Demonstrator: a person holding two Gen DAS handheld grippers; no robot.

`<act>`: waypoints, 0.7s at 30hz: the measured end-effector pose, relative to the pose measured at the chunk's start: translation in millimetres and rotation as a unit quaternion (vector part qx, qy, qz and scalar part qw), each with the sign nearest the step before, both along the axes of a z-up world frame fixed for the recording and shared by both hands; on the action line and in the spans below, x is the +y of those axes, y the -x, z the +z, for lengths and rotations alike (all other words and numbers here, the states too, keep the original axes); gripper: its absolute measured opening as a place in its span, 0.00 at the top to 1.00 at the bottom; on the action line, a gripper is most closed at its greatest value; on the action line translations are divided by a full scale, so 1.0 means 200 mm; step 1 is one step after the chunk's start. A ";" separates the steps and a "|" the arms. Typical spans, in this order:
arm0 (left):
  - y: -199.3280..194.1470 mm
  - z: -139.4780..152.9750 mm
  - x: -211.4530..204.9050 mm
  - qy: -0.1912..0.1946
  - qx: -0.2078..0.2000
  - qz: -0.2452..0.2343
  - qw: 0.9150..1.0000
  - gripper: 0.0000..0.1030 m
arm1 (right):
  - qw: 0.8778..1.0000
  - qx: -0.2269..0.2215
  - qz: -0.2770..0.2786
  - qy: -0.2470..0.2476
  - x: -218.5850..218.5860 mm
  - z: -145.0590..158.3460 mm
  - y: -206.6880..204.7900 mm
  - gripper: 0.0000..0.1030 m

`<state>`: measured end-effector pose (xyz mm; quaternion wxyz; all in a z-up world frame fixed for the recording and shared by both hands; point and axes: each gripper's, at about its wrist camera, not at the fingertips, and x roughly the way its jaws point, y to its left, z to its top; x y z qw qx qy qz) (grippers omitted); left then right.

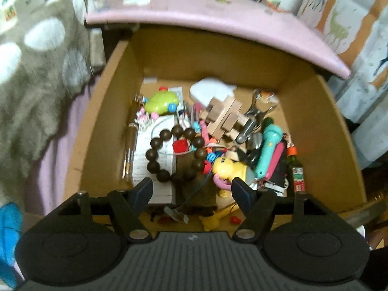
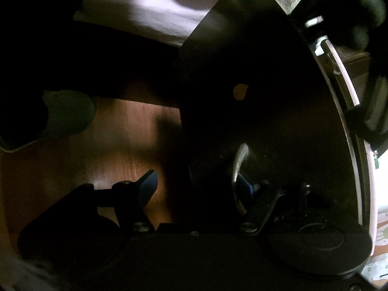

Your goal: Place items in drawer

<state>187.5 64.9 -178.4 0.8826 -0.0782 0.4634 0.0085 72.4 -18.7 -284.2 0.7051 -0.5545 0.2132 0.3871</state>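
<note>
In the left wrist view the drawer (image 1: 114, 89) stands open, its brown inside full of small items. A dark bead bracelet (image 1: 175, 154) lies on a paper near the front. A wooden block puzzle (image 1: 225, 118), a green toy car (image 1: 161, 101), a yellow toy (image 1: 226, 167) and a teal toy (image 1: 268, 143) lie around it. My left gripper (image 1: 191, 190) is open and empty above the drawer's front. In the right wrist view my right gripper (image 2: 197, 183) is open, its right finger hooked behind the metal handle (image 2: 238, 169) of the dark drawer front (image 2: 266, 97).
A pink tabletop (image 1: 218, 19) overhangs the drawer's back. A grey blanket with white dots (image 1: 41, 72) lies to the left. A wooden floor (image 2: 97, 150) and a slipper (image 2: 55, 118) show below the right gripper.
</note>
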 end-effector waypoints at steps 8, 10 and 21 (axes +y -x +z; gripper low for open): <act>0.21 0.15 0.06 0.006 -0.044 0.040 0.998 0.31 | 0.997 -0.062 -0.031 0.013 0.03 0.00 0.03 0.62; 0.26 0.19 0.07 0.009 -0.055 0.042 0.998 0.31 | 0.996 -0.074 -0.041 0.017 0.04 0.00 0.03 0.72; 0.36 0.29 0.12 0.024 -0.096 0.000 0.995 0.31 | 0.991 -0.112 -0.056 0.053 0.08 0.01 0.00 0.95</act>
